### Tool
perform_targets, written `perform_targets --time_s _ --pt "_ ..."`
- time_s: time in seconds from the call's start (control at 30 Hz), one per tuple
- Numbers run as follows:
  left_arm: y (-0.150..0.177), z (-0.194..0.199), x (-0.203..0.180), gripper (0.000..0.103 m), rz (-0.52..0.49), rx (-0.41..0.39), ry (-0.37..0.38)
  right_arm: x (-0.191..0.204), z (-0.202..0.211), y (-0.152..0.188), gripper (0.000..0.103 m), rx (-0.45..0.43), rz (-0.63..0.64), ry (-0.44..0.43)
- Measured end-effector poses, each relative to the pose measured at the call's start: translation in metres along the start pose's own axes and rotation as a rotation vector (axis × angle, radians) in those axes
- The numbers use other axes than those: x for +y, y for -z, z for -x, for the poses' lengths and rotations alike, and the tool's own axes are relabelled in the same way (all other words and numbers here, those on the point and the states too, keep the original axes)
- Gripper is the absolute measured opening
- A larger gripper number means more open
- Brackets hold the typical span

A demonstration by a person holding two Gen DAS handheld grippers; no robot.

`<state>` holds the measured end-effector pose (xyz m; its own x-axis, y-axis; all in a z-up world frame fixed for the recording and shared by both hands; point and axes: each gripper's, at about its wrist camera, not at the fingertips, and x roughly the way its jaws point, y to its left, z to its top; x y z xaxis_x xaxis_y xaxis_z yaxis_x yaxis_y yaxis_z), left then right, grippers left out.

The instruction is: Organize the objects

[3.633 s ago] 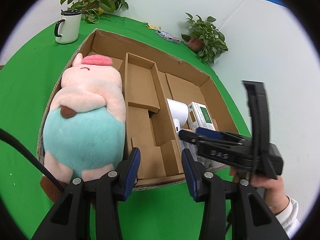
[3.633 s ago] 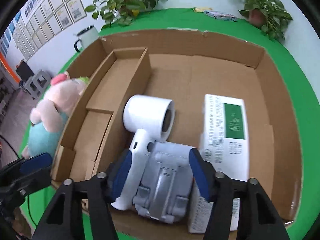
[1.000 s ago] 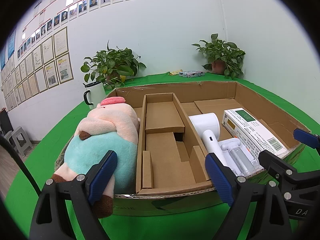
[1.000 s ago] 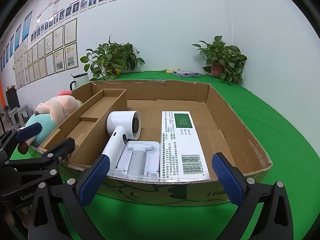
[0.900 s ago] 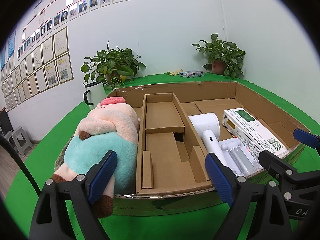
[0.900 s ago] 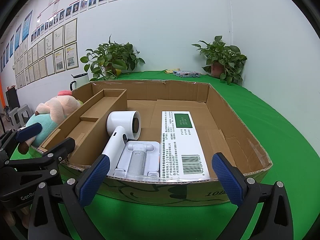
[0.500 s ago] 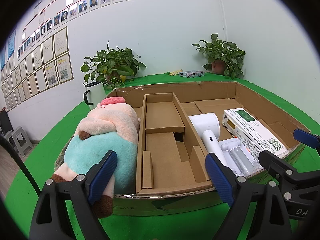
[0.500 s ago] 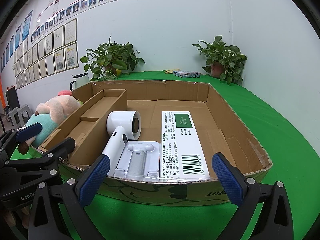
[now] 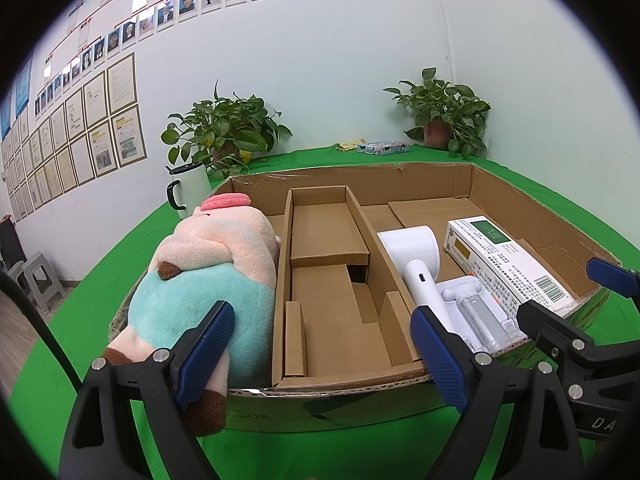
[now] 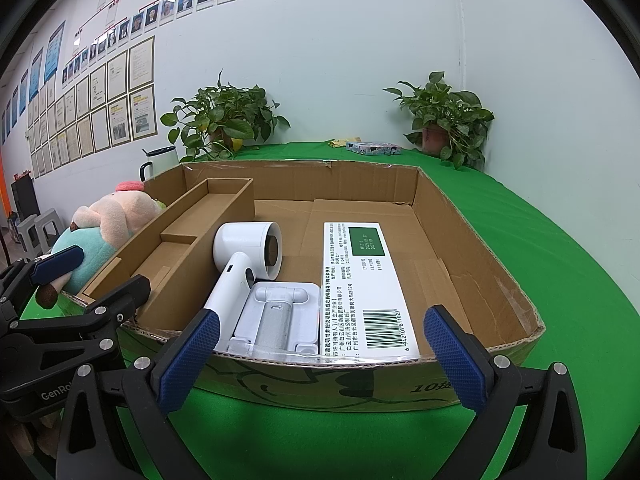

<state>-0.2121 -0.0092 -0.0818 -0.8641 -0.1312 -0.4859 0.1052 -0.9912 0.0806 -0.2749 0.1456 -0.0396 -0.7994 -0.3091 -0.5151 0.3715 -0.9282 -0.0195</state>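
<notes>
A shallow cardboard box [image 9: 436, 184] [image 10: 472, 236] lies on the green table. In its left compartment lies a pink and teal plush pig [image 9: 212, 276] [image 10: 108, 220]. The middle cardboard insert [image 9: 332, 280] holds nothing. The right part holds a white hair dryer [image 10: 244, 256] [image 9: 416, 256], a white folding stand [image 10: 276, 316] [image 9: 476, 312] and a white medicine carton [image 10: 362, 284] [image 9: 504, 260]. My left gripper [image 9: 320, 356] is open and empty in front of the box. My right gripper [image 10: 320, 356] is open and empty too, in front of the box's near wall.
A white mug [image 9: 188, 194] stands behind the box at the left. Two potted plants [image 9: 224, 136] [image 9: 444, 112] and a small patterned packet [image 9: 382, 147] stand at the table's far edge by the wall. Grey stools [image 9: 36, 276] stand on the floor at the left.
Since 3.6 s ago both grippers have pulled back out of the box, opened wide and levelled; the stand lies released in the box. Nothing has moved over the last second.
</notes>
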Motion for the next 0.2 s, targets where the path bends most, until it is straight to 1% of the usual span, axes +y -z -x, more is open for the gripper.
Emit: perform_targets --time_s 0.2 --pt "0.0002 -0.0006 -0.0021 0.090 -0.007 0.001 -0.014 0.0002 0.0002 0.0000 0.103 0.000 0.000 0.001"
